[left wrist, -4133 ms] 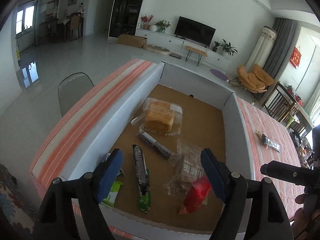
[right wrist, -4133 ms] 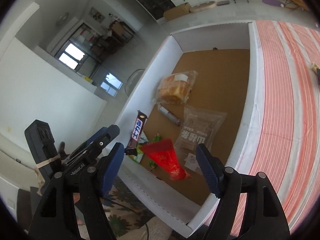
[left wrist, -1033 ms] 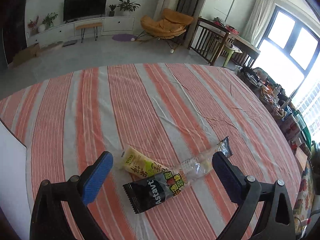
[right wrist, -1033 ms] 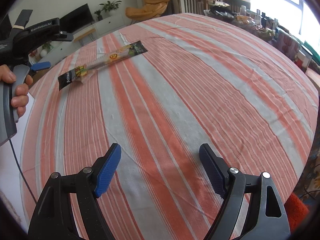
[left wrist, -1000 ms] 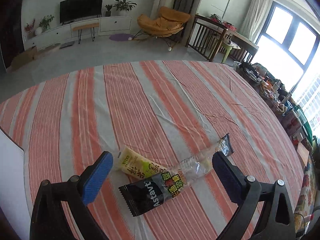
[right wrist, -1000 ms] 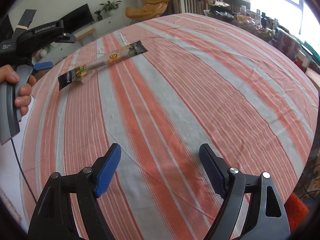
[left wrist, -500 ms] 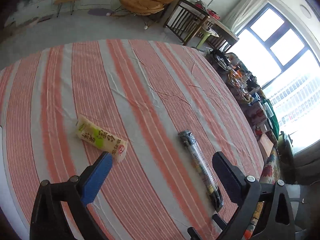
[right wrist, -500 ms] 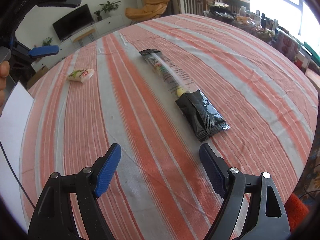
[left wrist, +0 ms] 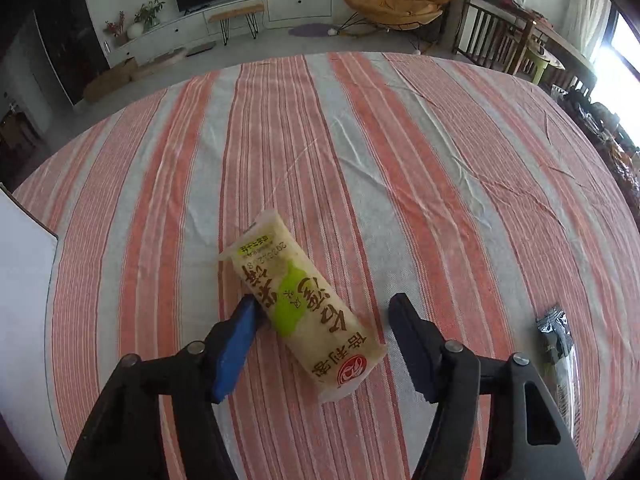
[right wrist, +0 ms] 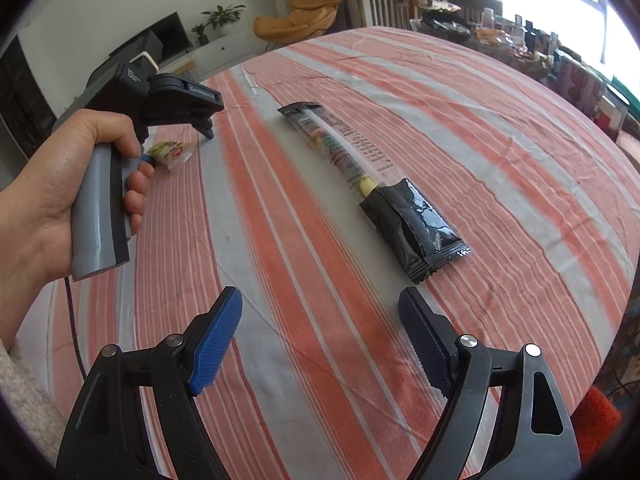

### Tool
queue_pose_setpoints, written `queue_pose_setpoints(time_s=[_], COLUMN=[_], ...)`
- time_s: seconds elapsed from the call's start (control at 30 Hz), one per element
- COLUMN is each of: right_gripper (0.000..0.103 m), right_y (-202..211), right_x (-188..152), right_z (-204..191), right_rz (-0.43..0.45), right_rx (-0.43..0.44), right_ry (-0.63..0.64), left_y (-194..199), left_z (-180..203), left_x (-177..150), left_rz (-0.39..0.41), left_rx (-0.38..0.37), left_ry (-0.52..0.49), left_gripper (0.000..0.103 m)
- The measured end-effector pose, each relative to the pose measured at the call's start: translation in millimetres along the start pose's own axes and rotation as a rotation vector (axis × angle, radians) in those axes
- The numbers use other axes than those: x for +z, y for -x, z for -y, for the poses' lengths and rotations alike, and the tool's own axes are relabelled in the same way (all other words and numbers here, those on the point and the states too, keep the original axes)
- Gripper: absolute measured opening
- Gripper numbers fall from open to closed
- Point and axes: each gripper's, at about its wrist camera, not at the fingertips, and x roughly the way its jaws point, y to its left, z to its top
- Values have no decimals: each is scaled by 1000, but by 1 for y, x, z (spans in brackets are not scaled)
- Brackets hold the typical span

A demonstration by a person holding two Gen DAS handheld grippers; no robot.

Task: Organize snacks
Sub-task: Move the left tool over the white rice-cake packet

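A cream and green snack packet lies slanted on the striped tablecloth. My left gripper straddles it low over the cloth, its jaws closing. The left pad touches the packet's edge; the right pad still stands off it. In the right wrist view a hand holds that gripper over the packet. A long black and clear snack packet lies ahead of my right gripper, which hovers open and empty. The long packet's end shows at the right of the left wrist view.
A white box wall rises at the table's left edge. Cluttered goods stand along the far right by the window. The table's rim curves close on the right. A living room with a chair lies beyond.
My left gripper has dropped onto the cream packet and its jaws have narrowed around it. The right gripper has stayed put, with the long packet lying where it was half a second ago.
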Motion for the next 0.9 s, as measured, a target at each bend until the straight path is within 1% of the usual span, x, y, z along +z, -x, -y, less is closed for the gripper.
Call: queue_pose_setpoints(time_s=[0.03,0.07,0.17,0.27,0.33,0.37,0.43,0.47,0.5,0.53,0.6,0.63,0.7,0.9], right_gripper=[84,84,84,84,84,84,84,84,84,84,84,84,84,84], right_y=[0,0,0,1,2,2,3,3,3,3,3,3,3,5], right_x=[0,0,0,0,-1,-1,-2,-2,-3,-3,-3,-4,-5,-6], right_z=[1,1,1,0,1,1,2,2,2,2,-1,-2,-3,3], right_rz=[1,2,4,5,5,6,7,8,9,10,8,6,1,4], right_rx=[3,5,4,4,8,11,17,19,18,13,-1,-8,-11,23], right_ry=[-3,-7,-11,-13,-17,-20,-27,-31,-33,-31,-19,-11,-3,-31], left_y=[3,7,27,58,81,91,104,110,110,111,106,103,98,97], left_z=[-2,-6,-24,-33,-38,-40,-44,-49,-53,-59,-70,-73,-74,-72], left_x=[-5,-13,-44,-91,-127,-144,-173,-183,-186,-190,-191,-190,-183,-186], left_rz=[4,-4,-17,-34,-24,-4,40,63,79,101,111,113,115,119], left_rx=[-7,-13,-72,-137,-155,-145,-114,-81,-48,-40,-75,-77,-70,-67], left_ry=[-30,-52,-88,-154,-187,-201,-236,-235,-223,-196,-133,-108,-106,-102], left_gripper=[28,28,28,28,28,31,53,77,93,96,102,103,103,103])
